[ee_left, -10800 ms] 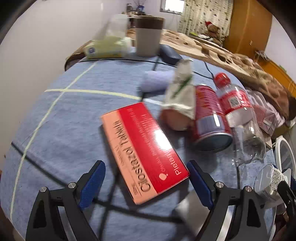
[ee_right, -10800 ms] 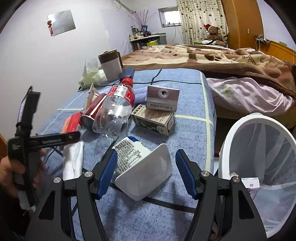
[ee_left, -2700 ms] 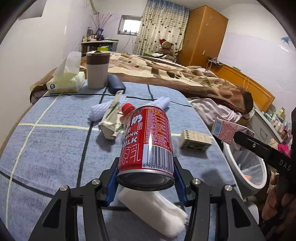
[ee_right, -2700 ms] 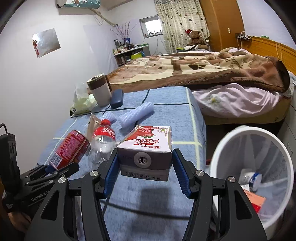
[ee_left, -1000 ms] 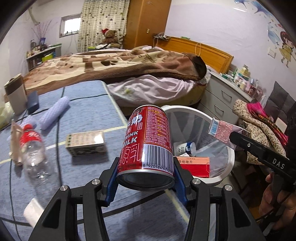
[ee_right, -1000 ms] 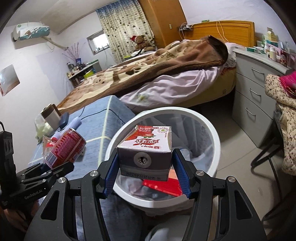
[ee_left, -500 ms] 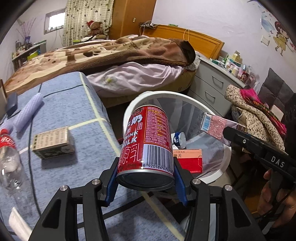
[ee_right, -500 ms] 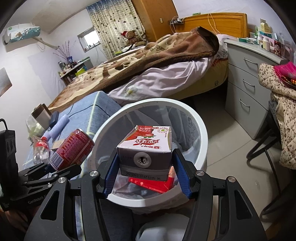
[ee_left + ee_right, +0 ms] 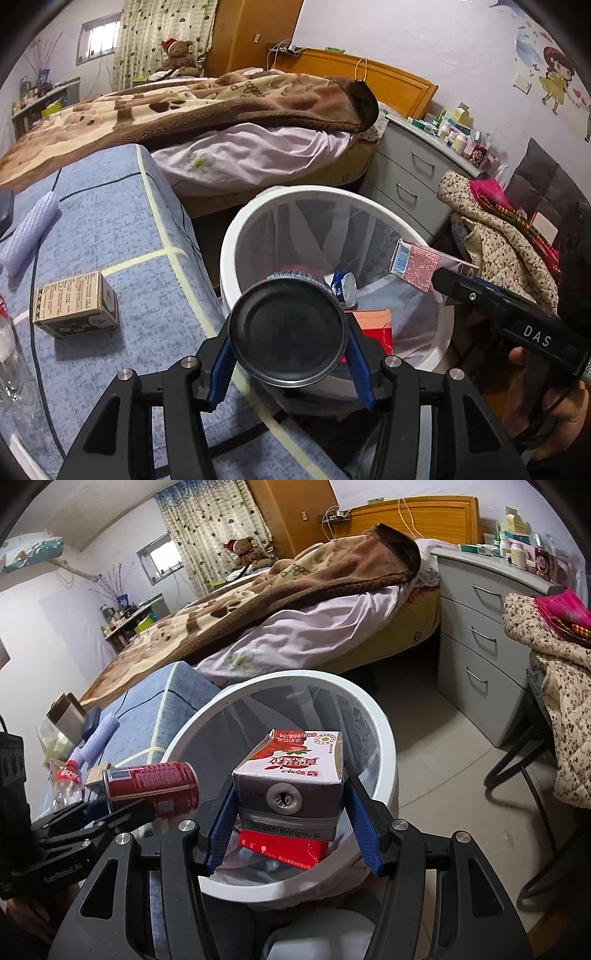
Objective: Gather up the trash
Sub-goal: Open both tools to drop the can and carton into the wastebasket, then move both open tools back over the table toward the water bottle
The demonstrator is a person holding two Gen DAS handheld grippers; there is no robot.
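Right wrist view shows the white waste bin [image 9: 384, 734] standing on the floor against the edge of the blue-covered table [image 9: 147, 716], lined with a thin clear bag and already holding a red flat box [image 9: 284, 845] and a small blue-and-white container [image 9: 341, 288] near its bottom. Over its near rim the right gripper [image 9: 291, 819] has its blue pads pressed to the two side faces of a strawberry milk carton [image 9: 295, 775], foil straw hole facing the camera. The carton looks empty and light; its paperboard walls will dent under a hard squeeze, so the flat sides near the stiffer bottom fold seem the best place to hold. To its left, the left gripper [image 9: 288, 354] clamps a red drink can [image 9: 155, 782] across its round body, the can tipped forward with its far end over the bin mouth. Thin aluminium, smooth and curved: probably light, apt to roll or slip in the pads, and easy to crush. On the table lie a small printed box [image 9: 74, 306], a lavender foam sleeve [image 9: 31, 232] and a clear bottle with a red cap [image 9: 66, 779], not yet collected.
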